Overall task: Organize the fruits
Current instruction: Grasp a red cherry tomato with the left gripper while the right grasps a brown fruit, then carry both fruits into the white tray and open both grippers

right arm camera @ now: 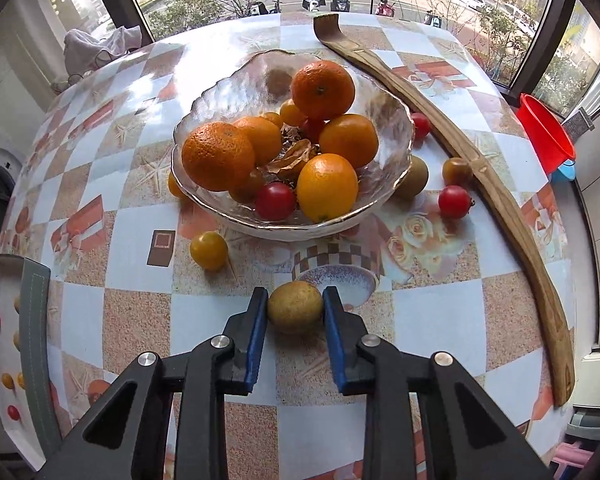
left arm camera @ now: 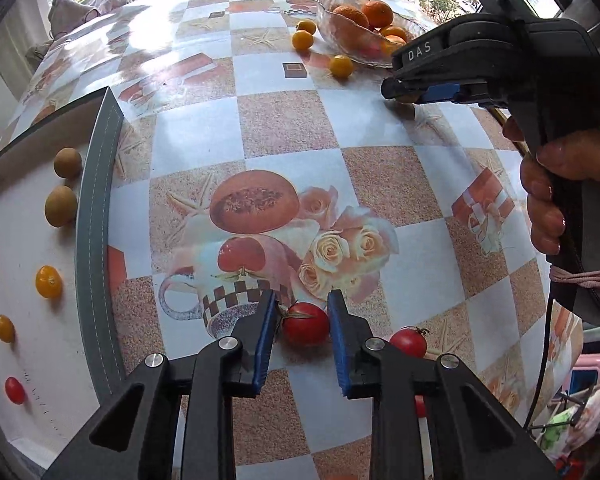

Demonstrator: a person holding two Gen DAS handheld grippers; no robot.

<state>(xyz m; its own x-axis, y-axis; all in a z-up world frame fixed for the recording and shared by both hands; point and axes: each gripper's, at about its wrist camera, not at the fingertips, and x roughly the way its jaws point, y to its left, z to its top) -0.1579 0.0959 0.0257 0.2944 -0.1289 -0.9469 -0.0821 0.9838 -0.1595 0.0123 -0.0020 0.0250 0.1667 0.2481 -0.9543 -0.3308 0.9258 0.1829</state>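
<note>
Blue-padded left gripper (left arm camera: 302, 300) sits at lower centre, jaws apart around one red cherry tomato (left arm camera: 306, 323); whether the pads touch it cannot be told. A second red tomato (left arm camera: 408, 342) lies just right. The right gripper (right arm camera: 295, 294) is closed against one brownish longan (right arm camera: 295, 306). At the left edge, a white tray (left arm camera: 11, 208) holds two longans, two yellow and two red tomatoes. Four oranges fill the glass bowl (right arm camera: 219, 92) at upper centre.

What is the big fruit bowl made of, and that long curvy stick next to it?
The bowl looks like clear glass: you can see the tablecloth through its wavy, shiny wall. The long stick looks like wood, brown with grain lines and a smooth, slightly glossy finish, though that could be varnish.
</note>
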